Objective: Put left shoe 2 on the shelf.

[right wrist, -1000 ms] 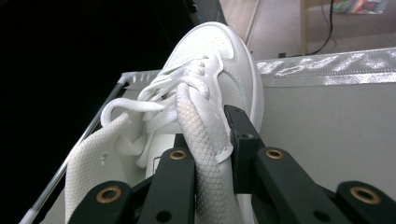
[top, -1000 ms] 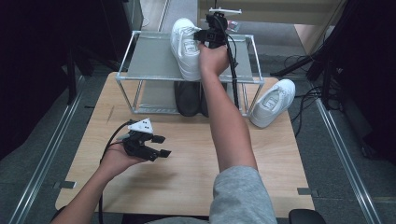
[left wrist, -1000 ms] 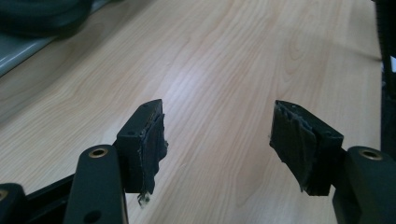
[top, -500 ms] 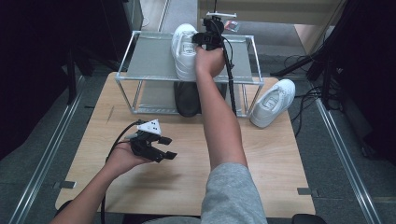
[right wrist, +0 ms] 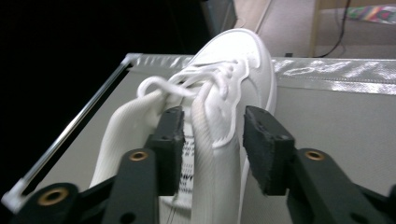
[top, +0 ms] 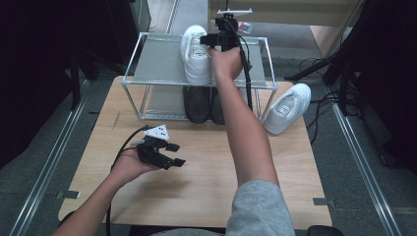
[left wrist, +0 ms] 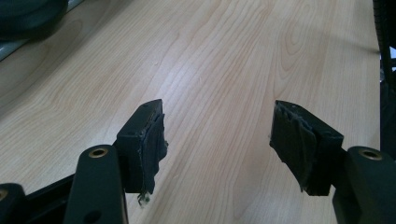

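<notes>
Your bench (top: 206, 196) is a pale wood top, and at its far end stands a metal-framed shoe rack (top: 147, 66) with a grey upper shelf and a lower level under it. On that lower level sits a pair of dark shoes (top: 197, 104), side by side beneath the shelf. A second white sneaker (top: 287, 108) leans at the right end of the rack, at the bench's right edge. The white sneaker (top: 195, 55) you are working with lies on the upper shelf, toe pointing away from you, near the middle of the shelf. Your right arm reaches out over the bench, and your right tool (top: 212, 40) sits at the sneaker's heel end. In the right gripper view its jaws have just been opening: the sneaker's collar wall still stands between them, one jaw inside the opening against the knit lining, the other outside and clear of the leather, so nothing is clamped. Your left tool (top: 173, 154) is held low over the near left part of the bench, well apart from the rack; in the left gripper view its jaws stand wide apart with only bare wood between them.
</notes>
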`<state>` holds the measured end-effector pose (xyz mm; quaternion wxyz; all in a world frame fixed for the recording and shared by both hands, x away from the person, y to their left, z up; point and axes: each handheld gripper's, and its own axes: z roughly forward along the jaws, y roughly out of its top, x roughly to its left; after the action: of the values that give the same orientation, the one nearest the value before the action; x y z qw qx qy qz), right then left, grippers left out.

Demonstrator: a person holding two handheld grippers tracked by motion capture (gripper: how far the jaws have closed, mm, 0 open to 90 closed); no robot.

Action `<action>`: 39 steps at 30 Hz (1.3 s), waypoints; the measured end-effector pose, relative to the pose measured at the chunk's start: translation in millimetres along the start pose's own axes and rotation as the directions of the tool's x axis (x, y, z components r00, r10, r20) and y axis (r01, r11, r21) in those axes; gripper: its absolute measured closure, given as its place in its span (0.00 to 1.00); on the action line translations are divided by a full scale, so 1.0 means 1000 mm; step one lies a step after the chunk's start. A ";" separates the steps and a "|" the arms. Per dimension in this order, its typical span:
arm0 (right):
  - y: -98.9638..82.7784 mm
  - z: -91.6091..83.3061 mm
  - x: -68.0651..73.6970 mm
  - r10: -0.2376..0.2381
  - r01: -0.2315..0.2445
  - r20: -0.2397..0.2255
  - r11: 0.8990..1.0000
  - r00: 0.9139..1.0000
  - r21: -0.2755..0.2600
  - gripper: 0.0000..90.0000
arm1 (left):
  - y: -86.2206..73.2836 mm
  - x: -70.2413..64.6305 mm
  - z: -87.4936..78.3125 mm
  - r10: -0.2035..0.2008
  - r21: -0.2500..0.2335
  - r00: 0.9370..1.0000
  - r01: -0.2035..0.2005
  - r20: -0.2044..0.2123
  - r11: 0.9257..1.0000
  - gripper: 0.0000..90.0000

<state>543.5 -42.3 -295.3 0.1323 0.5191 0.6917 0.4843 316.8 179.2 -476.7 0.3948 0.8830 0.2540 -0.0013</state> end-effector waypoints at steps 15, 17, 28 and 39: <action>-0.013 -0.060 -0.015 -0.107 0.107 -0.087 0.994 0.990 -0.014 0.67 | -0.002 0.011 -0.006 -0.075 -0.024 0.997 0.075 -0.005 0.997 0.40; -0.017 -0.065 -0.016 -0.125 0.125 -0.098 0.992 0.987 -0.006 0.67 | -0.002 0.009 -0.004 -0.062 -0.011 0.998 0.062 -0.007 0.998 0.40; -0.042 -0.092 -0.024 -0.191 0.193 -0.125 0.981 0.974 0.005 0.64 | -0.003 0.014 -0.008 -0.083 -0.025 0.997 0.083 -0.009 0.996 0.41; -0.078 -0.103 -0.027 -0.216 0.226 -0.196 0.974 0.956 0.028 0.61 | -0.005 0.018 -0.012 -0.093 -0.027 0.995 0.092 -0.028 0.995 0.41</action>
<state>438.3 -119.2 -315.7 0.1051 0.3924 0.7670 0.4966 328.1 198.3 -475.5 0.4018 0.8651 0.3002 -0.0035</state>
